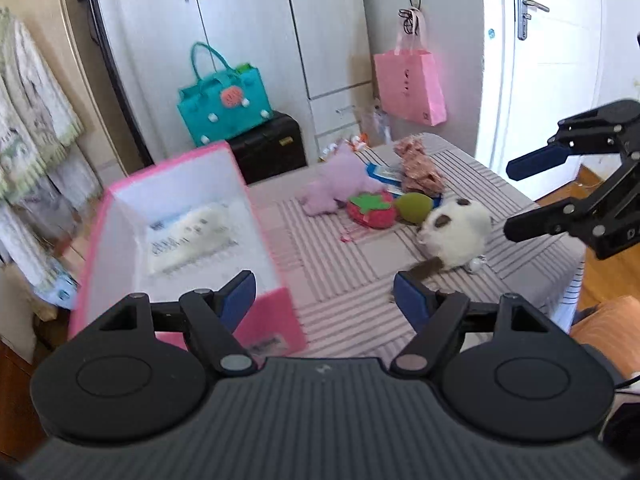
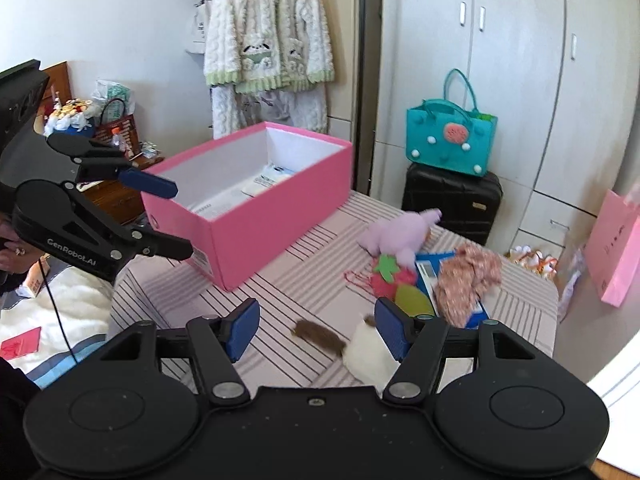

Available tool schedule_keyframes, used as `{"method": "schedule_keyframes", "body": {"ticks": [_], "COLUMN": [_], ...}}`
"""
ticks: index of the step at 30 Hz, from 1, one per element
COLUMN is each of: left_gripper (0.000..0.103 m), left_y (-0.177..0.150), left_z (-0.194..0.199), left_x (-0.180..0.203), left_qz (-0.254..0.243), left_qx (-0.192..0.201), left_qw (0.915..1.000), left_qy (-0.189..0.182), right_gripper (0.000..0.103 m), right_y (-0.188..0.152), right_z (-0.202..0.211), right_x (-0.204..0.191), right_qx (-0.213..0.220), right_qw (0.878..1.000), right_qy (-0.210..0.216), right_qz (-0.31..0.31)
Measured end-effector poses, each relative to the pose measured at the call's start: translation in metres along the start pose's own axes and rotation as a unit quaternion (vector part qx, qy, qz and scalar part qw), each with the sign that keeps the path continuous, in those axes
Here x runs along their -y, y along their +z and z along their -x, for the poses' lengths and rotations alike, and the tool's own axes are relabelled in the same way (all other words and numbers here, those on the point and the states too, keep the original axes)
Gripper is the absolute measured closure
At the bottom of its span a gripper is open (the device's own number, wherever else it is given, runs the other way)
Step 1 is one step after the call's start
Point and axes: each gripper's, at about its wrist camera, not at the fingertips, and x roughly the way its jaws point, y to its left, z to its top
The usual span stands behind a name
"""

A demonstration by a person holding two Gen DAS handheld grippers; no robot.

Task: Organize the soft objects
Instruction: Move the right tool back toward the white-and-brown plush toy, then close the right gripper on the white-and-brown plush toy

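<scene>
Task barely begun: pink box [image 2: 256, 200] holds only papers, no soft toys. White plush [image 1: 456, 232], purple plush [image 1: 340, 184], strawberry toy [image 1: 370, 208] & cloth [image 1: 420, 168] lie at 3 o'clock of box. L gripper [image 1: 325, 300] & R gripper [image 2: 316, 330] both spread, empty.

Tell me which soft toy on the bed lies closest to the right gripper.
The white plush with brown patches and a brown tail, lying just under the open right gripper. The purple plush, red strawberry and green toy lie farther off.

Pink box [image 1: 168, 216] blurred, contents unreadable
</scene>
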Motion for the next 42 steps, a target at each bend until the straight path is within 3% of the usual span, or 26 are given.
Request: {"method": "schedule_keyframes", "body": {"ticks": [4, 9, 17, 25, 34, 35, 38, 40, 42], "left_gripper": [0.026, 0.025, 0.015, 0.009, 0.005, 0.005, 0.004, 0.004, 0.004], "left_y": [-0.009, -0.014, -0.004, 0.009, 0.011, 0.012, 0.009, 0.006, 0.004], "left_z": [-0.016, -0.039, -0.072, -0.112, -0.147, -0.146, -0.126, -0.118, -0.117], "left_x": [0.009, 0.026, 0.041, 0.055, 0.072, 0.072, 0.072, 0.073, 0.071], "left_qz": [0.013, 0.019, 0.053, 0.103, 0.141, 0.153, 0.170, 0.169, 0.179], "left_qx": [-0.007, -0.004, 0.009, 0.013, -0.025, -0.028, 0.022, 0.052, 0.058], "left_qw": [0.9995, 0.9993, 0.9951, 0.9853, 0.9843, 0.9842, 0.9842, 0.9835, 0.9809], "left_qy": [-0.027, -0.031, -0.082, -0.136, -0.102, -0.084, -0.042, -0.038, -0.051], "right_gripper": [0.033, 0.033, 0.032, 0.019, 0.016, 0.016, 0.016, 0.016, 0.016], "right_y": [-0.019, -0.044, -0.076, -0.087, -0.090, -0.090, -0.091, -0.092, -0.093], "right_z": [-0.008, -0.025, -0.055, -0.077, -0.090, -0.090, -0.088, -0.086, -0.086], "right_x": [0.007, 0.021, 0.041, 0.050, 0.054, 0.054, 0.052, 0.047, 0.044], "right_qx": [-0.002, -0.004, 0.017, 0.028, 0.034, 0.040, 0.056, 0.070, 0.080], "right_qw": [1.000, 0.999, 0.994, 0.995, 0.994, 0.993, 0.992, 0.989, 0.988], "right_qy": [-0.019, -0.042, -0.096, -0.079, -0.074, -0.071, -0.075, -0.089, -0.092], "right_qz": [-0.008, -0.024, -0.043, -0.053, -0.077, -0.082, -0.086, -0.091, -0.094]}}
